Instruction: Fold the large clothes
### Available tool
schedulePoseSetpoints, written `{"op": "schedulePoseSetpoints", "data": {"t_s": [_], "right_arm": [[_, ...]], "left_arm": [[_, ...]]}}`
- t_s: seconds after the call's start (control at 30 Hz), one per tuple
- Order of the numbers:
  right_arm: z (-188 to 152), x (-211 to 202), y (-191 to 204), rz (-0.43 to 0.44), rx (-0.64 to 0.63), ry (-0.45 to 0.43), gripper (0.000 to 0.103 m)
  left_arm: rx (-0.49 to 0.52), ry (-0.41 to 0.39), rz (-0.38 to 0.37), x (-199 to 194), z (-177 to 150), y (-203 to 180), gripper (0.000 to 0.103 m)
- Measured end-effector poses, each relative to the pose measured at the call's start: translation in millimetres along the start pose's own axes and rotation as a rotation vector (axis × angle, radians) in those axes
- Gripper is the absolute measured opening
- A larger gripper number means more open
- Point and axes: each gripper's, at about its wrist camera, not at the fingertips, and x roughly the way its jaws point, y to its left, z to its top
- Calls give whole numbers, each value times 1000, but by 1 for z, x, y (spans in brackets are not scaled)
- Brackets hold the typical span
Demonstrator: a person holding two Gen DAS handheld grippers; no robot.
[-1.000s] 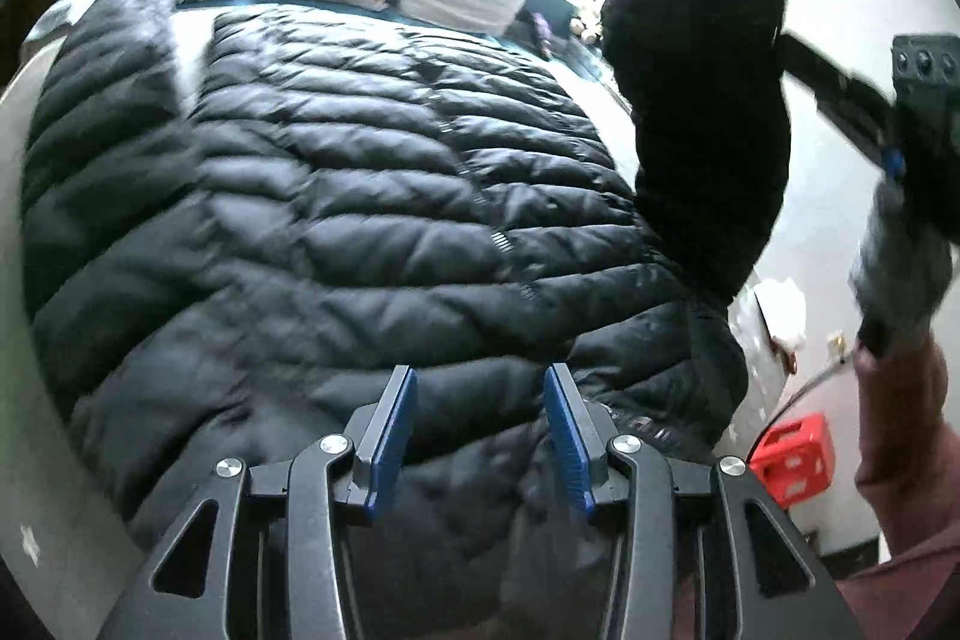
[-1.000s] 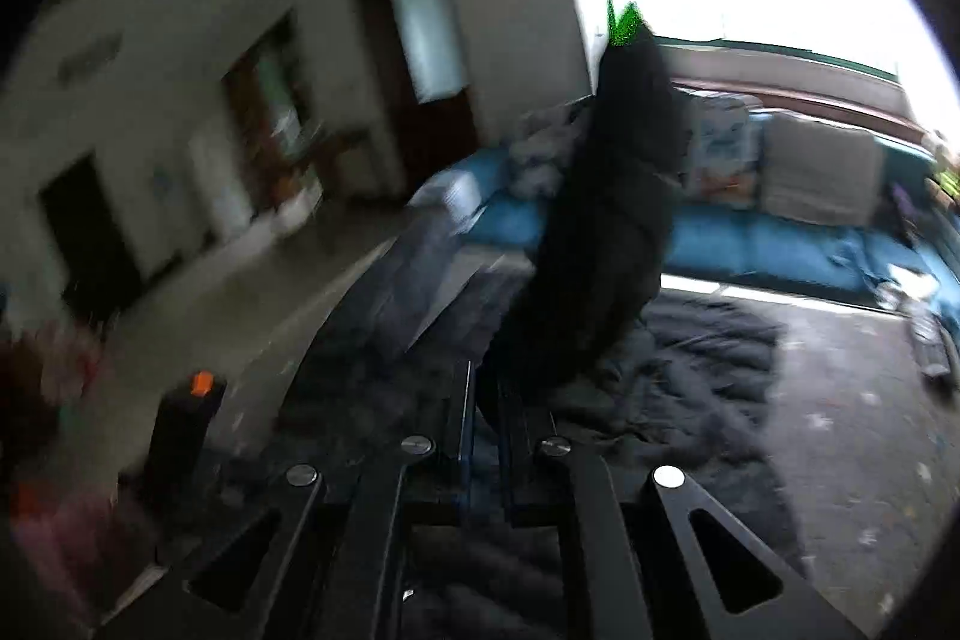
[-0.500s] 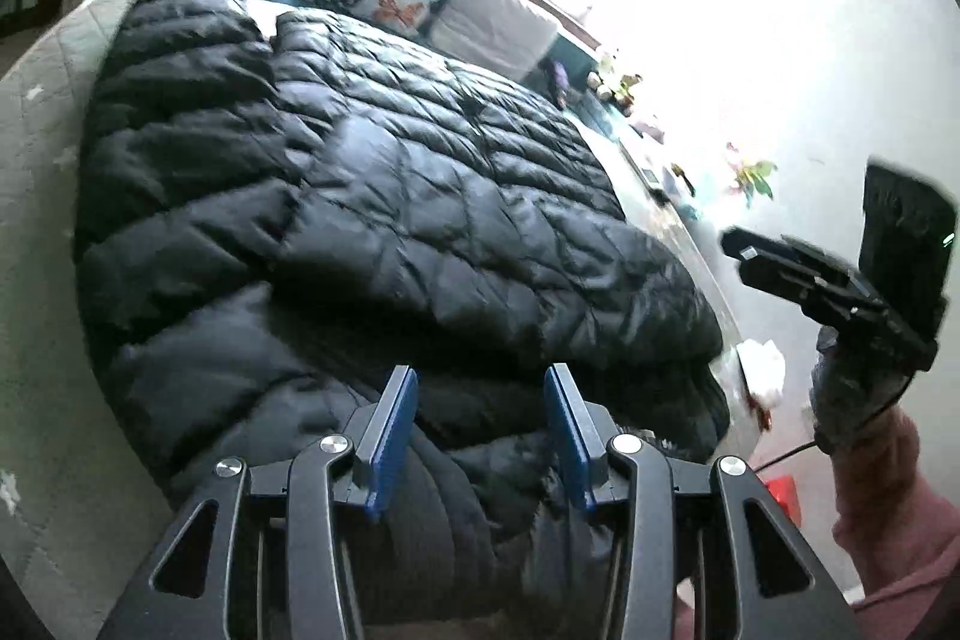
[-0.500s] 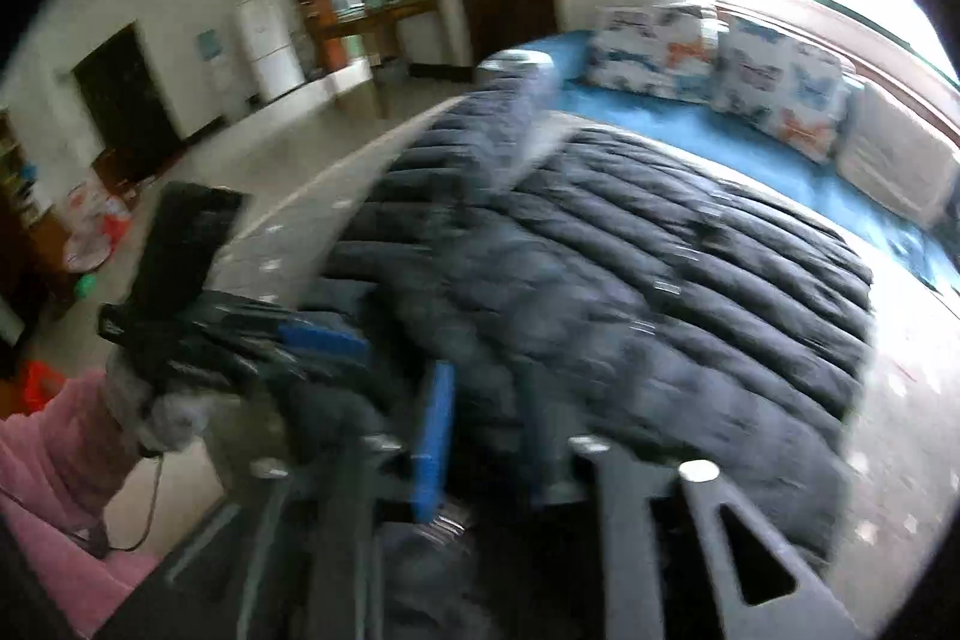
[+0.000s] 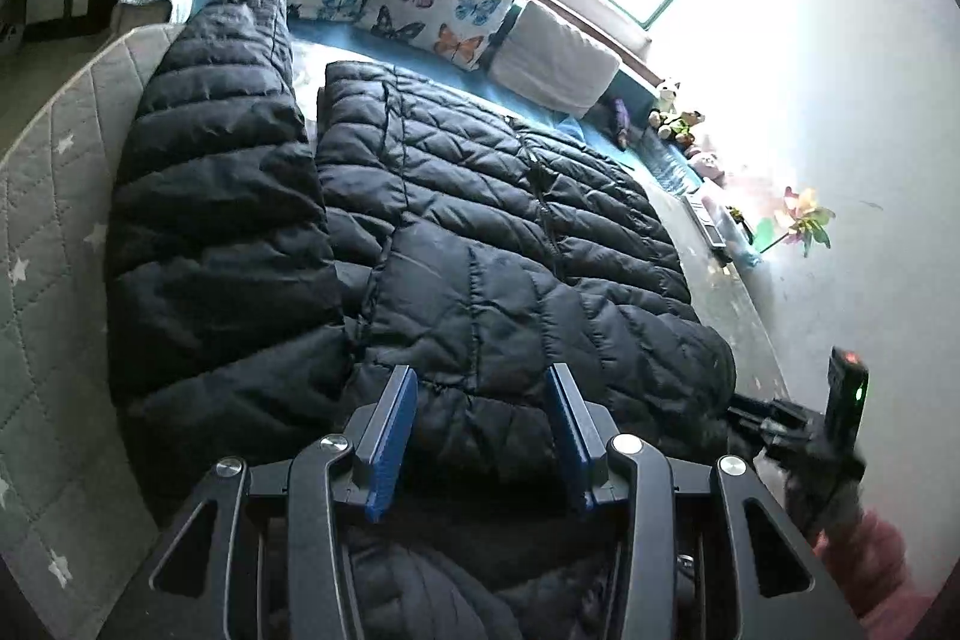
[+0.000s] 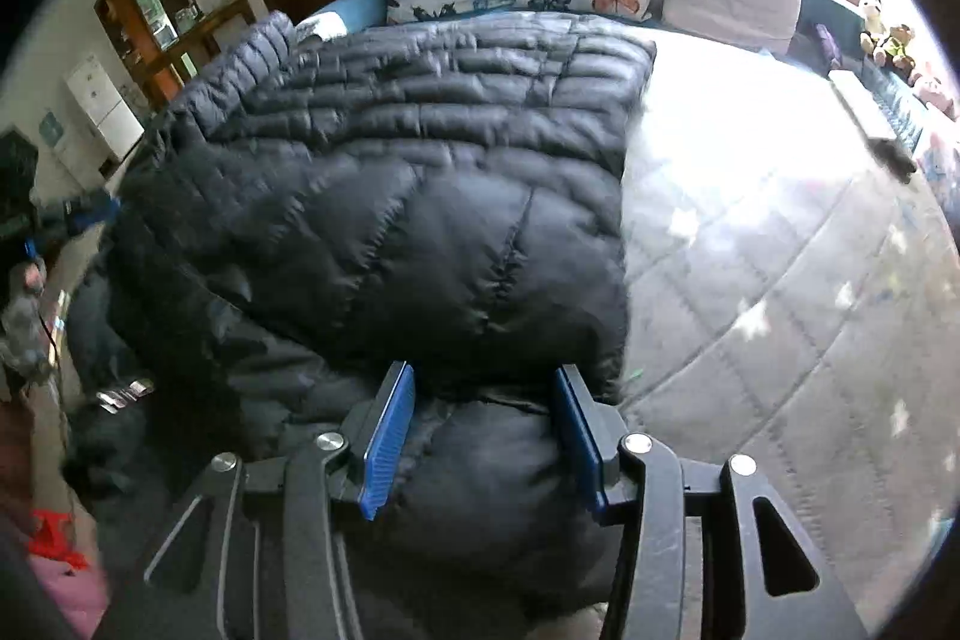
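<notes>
Right wrist view: right gripper (image 6: 483, 439), jaws just opened, releases the black puffer jacket (image 6: 420, 220) sleeve folded across; left gripper (image 5: 480, 442) hovers open.

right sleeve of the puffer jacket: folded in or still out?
Folded in. The right sleeve lies flat across the black puffer jacket front; the left sleeve is spread out to the side on the quilted mat.

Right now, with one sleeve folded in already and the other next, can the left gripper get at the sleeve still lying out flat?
Probably yes. The left gripper is open and empty, and the flat sleeve lies uncovered beside the jacket.
</notes>
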Motion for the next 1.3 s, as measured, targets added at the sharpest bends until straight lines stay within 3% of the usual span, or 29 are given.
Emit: {"op": "schedulePoseSetpoints", "data": {"t_s": [0.1, 0.27, 0.43, 0.5, 0.6, 0.73, 0.83, 0.93, 1.07, 1.3], "right_arm": [[11, -15, 6, -28, -43, -5, 53], [33, -34, 12, -1, -66, -82, 55], [40, 5, 28, 34, -74, -34, 58], [33, 24, 36, 3, -104, 3, 61], [30, 21, 44, -40, -161, -4, 61], [43, -2, 52, -15, -161, -43, 61], [47, 4, 60, 36, -166, -34, 63], [41, 33, 63, 22, -174, 41, 66], [38, 35, 62, 36, -171, 36, 70], [39, 38, 64, 50, -176, 42, 78]], "left_arm": [[17, -10, 18, 4, 4, -6, 47], [71, -52, 13, 2, 10, -27, 47], [102, 32, -9, 37, 13, -39, 47], [83, 88, 12, 59, 13, -32, 47], [71, 140, 38, 81, 9, -20, 47], [63, 148, 6, 81, 11, -19, 47], [69, 96, -25, 61, 25, -19, 47], [49, 24, 8, 37, 45, -8, 47], [-20, -58, 84, 12, 73, 31, 47], [-109, 16, 109, 45, 104, 93, 47]]}}
